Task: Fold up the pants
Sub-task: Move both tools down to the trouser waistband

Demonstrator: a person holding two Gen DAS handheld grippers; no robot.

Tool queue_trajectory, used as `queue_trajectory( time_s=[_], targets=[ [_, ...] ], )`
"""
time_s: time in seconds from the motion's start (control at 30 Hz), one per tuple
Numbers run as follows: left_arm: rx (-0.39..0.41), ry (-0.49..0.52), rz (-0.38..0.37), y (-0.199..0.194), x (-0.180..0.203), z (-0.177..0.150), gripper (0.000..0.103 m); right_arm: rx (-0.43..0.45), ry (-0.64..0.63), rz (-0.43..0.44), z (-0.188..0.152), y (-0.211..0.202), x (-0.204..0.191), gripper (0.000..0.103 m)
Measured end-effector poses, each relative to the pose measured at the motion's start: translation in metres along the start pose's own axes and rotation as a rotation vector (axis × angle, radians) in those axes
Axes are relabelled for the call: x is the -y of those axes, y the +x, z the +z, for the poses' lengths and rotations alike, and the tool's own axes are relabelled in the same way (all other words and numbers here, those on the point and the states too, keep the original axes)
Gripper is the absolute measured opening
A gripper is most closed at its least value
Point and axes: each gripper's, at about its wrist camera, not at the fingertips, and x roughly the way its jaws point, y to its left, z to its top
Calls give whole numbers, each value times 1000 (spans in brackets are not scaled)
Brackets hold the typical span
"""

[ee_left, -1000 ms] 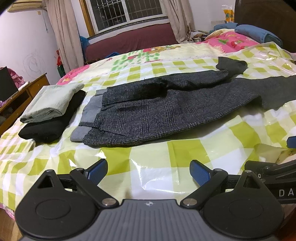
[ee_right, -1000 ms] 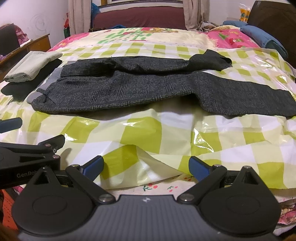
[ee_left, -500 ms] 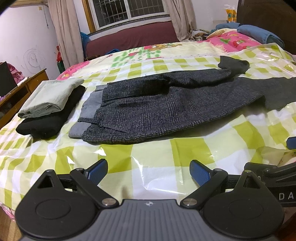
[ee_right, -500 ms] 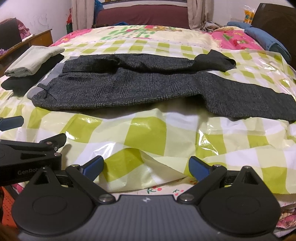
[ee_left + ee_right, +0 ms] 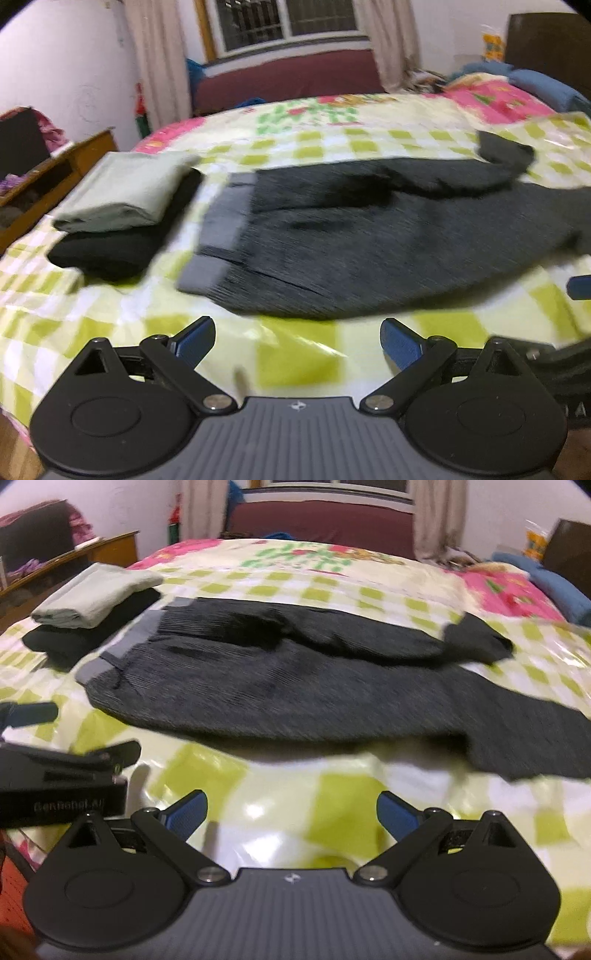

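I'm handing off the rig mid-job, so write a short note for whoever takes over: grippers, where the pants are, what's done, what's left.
Left gripper: open, holding nothing, short of the near edge of the pants.
Right gripper: open, holding nothing.
Pants: spread on the checked bed cover, waistband to the left, far leg's end bunched.
Beside them: a stack of folded clothes.
Done: nothing folded on this pair.
Left: grasp and fold.

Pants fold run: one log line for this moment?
left gripper: open | right gripper: open | pants: flat on bed, ungrasped | folded stack: beside waistband
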Motion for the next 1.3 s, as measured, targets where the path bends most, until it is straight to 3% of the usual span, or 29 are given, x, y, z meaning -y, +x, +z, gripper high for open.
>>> queue_trajectory(
  time_s=[0.13,0.27,0.43,0.67,0.77,0.8,1.0,1.1,1.2,1.3],
  targets=[
    [21,-5,72,20,-23,8,103,20,-97,33,17,18,-22,98],
    [1,-47,85,44,-46,19,103,33,-175,84,33,37,-38,97],
    [-34,-26,53,72,-55,27,84,28,-261,140,47,58,-55,91],
    [-55,21,-3,86,-68,23,83,20,-339,212,55,74,-69,88],
    [-76,-7,-36,89,-78,26,79,-10,-310,286,58,77,-66,66],
    [-80,-4,-41,90,-79,27,77,-26,-295,320,60,76,-65,53],
    [-70,58,-51,87,-81,23,71,-44,-323,341,63,81,-72,48],
    [-74,54,-64,83,-89,21,71,-65,-307,367,59,81,-74,34],
    [-73,89,-35,75,-91,17,71,-58,-341,360,54,75,-90,32],
    [-83,113,-10,67,-97,12,71,-69,-303,438,55,70,-100,32]
  ],
)
